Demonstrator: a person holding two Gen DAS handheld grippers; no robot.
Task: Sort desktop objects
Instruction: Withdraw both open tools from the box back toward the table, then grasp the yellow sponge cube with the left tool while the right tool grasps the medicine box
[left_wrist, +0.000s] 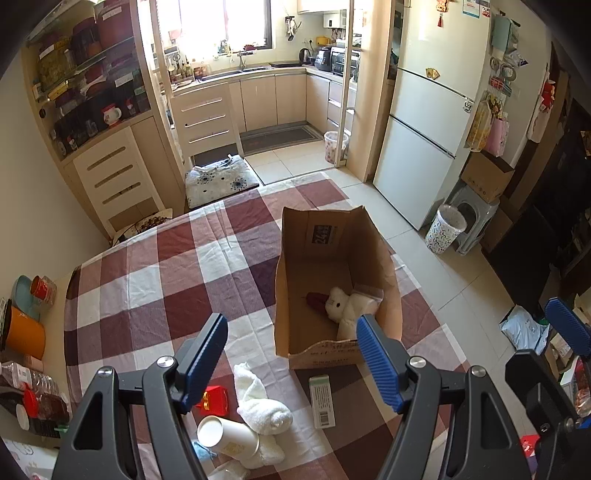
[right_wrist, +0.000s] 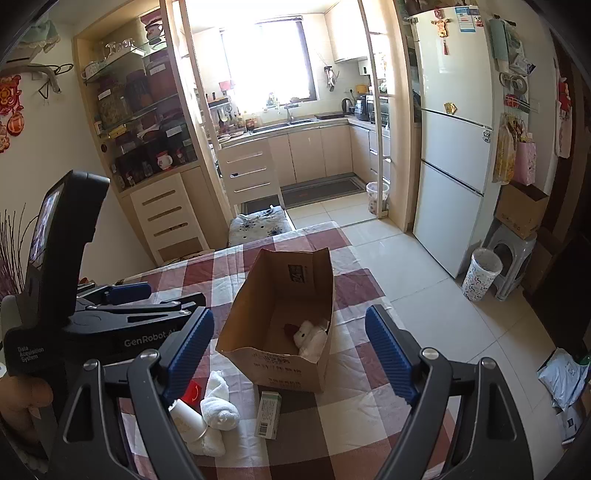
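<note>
Open cardboard box (left_wrist: 295, 295) stands on checkered table (left_wrist: 166, 266), plush toy (left_wrist: 338, 301) inside. Towel (left_wrist: 264, 406), paper cup (left_wrist: 227, 437), small carton (left_wrist: 322, 400) lie just before it. Left gripper (left_wrist: 291, 354) and right gripper (right_wrist: 288, 350) both spread wide, empty.

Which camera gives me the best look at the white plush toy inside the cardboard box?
Left wrist: it looks down into the cardboard box, showing the white plush toy large. Right wrist shows it smaller, partly behind the front wall.
</note>
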